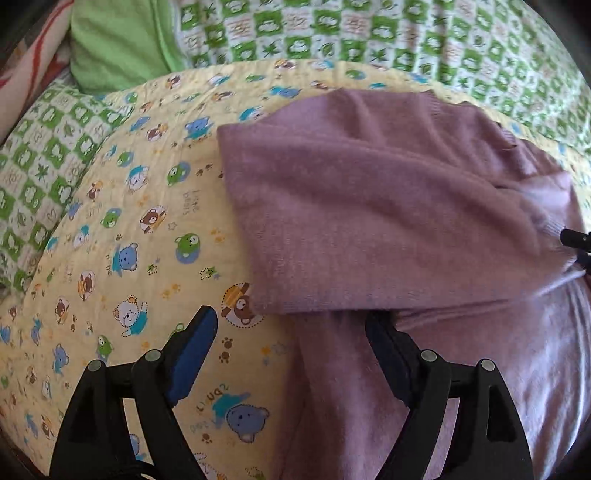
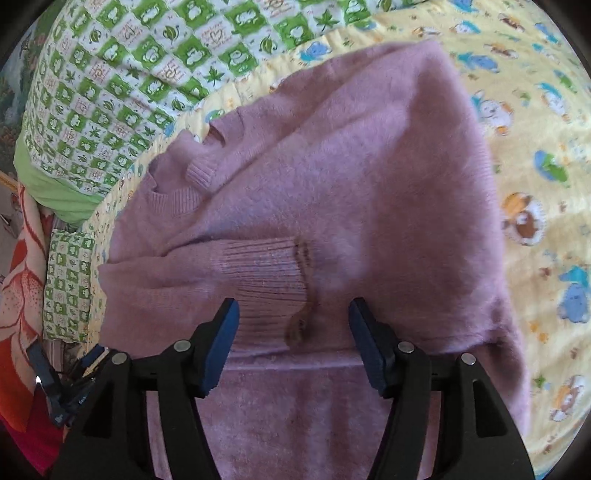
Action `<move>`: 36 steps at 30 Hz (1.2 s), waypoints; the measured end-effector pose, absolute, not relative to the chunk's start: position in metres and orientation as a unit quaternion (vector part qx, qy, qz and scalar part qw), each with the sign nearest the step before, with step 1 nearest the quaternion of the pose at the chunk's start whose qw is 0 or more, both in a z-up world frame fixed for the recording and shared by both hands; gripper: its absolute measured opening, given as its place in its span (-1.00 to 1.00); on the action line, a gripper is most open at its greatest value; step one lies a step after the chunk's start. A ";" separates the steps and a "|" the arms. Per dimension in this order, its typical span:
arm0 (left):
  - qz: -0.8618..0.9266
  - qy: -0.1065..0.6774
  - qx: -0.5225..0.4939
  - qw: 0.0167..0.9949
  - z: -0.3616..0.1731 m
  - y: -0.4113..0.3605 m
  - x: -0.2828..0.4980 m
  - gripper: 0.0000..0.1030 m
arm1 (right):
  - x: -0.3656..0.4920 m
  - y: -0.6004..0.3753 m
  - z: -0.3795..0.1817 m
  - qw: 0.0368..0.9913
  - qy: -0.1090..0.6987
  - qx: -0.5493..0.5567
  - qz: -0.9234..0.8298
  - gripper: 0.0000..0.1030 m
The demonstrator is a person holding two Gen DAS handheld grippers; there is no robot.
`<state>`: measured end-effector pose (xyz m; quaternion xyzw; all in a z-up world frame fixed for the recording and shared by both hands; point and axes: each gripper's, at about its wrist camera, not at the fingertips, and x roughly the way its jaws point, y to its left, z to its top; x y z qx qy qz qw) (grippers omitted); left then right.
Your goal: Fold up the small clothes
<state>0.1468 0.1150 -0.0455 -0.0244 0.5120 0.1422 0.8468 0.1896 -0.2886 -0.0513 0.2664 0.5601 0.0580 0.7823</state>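
Your left tongs (image 1: 291, 343) stand wide and empty, their far finger at the edge of the mauve sweater (image 1: 388, 206). Your right tongs (image 2: 291, 325) stand half open over its ribbed cuff (image 2: 266, 273), not pinching it. Under them lies the yellow bear-print quilt (image 1: 122, 258), beyond it the green checked cover (image 1: 461, 40) and a green pillow (image 1: 118, 40).

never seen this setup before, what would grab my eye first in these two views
The mauve knitted sweater dominates both views, partly folded, with a ribbed cuff lying across its front just ahead of the right gripper, whose jaws stand apart with nothing pinched. Under it spreads a yellow quilt printed with cartoon bears, bordered by a green checked cover. The left gripper hangs wide open over the sweater's near left edge.
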 end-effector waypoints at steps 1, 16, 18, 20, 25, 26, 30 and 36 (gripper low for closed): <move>0.154 0.512 -0.024 0.845 -0.048 0.116 0.150 0.59 | 0.195 -0.282 -0.051 0.780 0.558 0.274 0.076 -0.54; 0.224 0.497 -0.157 0.824 -0.053 0.150 0.177 0.25 | 0.198 -0.334 0.062 0.849 0.468 0.227 0.096 -0.92; 0.224 0.496 -0.169 0.822 -0.052 0.152 0.177 0.24 | 0.193 -0.341 0.038 0.840 0.485 0.229 0.083 -0.92; 0.223 0.492 -0.185 0.821 -0.052 0.156 0.175 0.24 | 0.187 -0.345 0.023 0.832 0.494 0.238 0.075 -0.92; 0.218 0.485 -0.220 0.818 -0.054 0.167 0.167 0.24 | 0.186 -0.339 0.029 0.838 0.481 0.242 0.083 -0.92; 0.218 0.485 -0.221 0.818 -0.055 0.167 0.167 0.24 | 0.187 -0.336 0.034 0.846 0.469 0.238 0.089 -0.92; 0.217 0.486 -0.220 0.818 -0.057 0.164 0.163 0.24 | 0.188 -0.327 0.024 0.849 0.485 0.193 0.077 -0.92; 0.211 0.492 -0.209 0.818 -0.061 0.165 0.169 0.28 | 0.180 -0.335 -0.018 0.840 0.511 0.171 0.058 -0.92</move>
